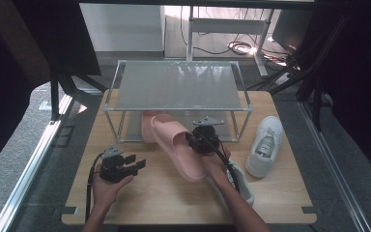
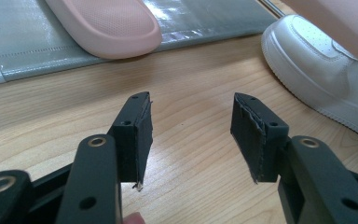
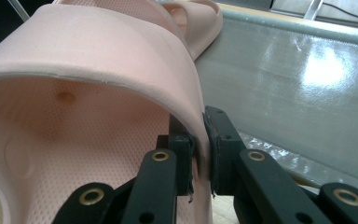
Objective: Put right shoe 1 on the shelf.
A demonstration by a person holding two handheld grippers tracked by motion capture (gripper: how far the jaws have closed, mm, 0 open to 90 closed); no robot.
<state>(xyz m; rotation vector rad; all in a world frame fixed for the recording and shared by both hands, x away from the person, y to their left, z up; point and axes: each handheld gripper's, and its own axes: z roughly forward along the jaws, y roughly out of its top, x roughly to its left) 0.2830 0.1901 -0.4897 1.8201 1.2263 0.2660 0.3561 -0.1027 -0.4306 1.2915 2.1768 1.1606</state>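
The right gripper point(image 1: 199, 141) pinches a pink slide sandal point(image 1: 176, 147) by the edge of its strap: in the right gripper view the two black jaws press on either side of the strap's thin wall point(image 3: 200, 140), one pad inside the strap's arch and the other outside. From the high view the sandal lies slanted across the middle of the wooden table point(image 1: 135, 198), its toe end toward the low metal shoe rack point(image 1: 176, 87) and its heel toward the person. Whether the sole is lifted or resting on the wood is hard to judge from above. A second pink sandal point(image 3: 198, 18) lies on the rack's lower shelf, just beyond the held one.

The left gripper point(image 1: 125, 166) sits low over the table's near left side, well apart from the held sandal, with its jaws spread and only bare wood between them in the left gripper view. Ahead of it there, the second sandal's rounded end point(image 2: 116, 28) rests on the grey shelf. A white sneaker point(image 2: 321, 70) lies to the right.

Another white sneaker point(image 1: 265, 145) lies beside the rack's right end.
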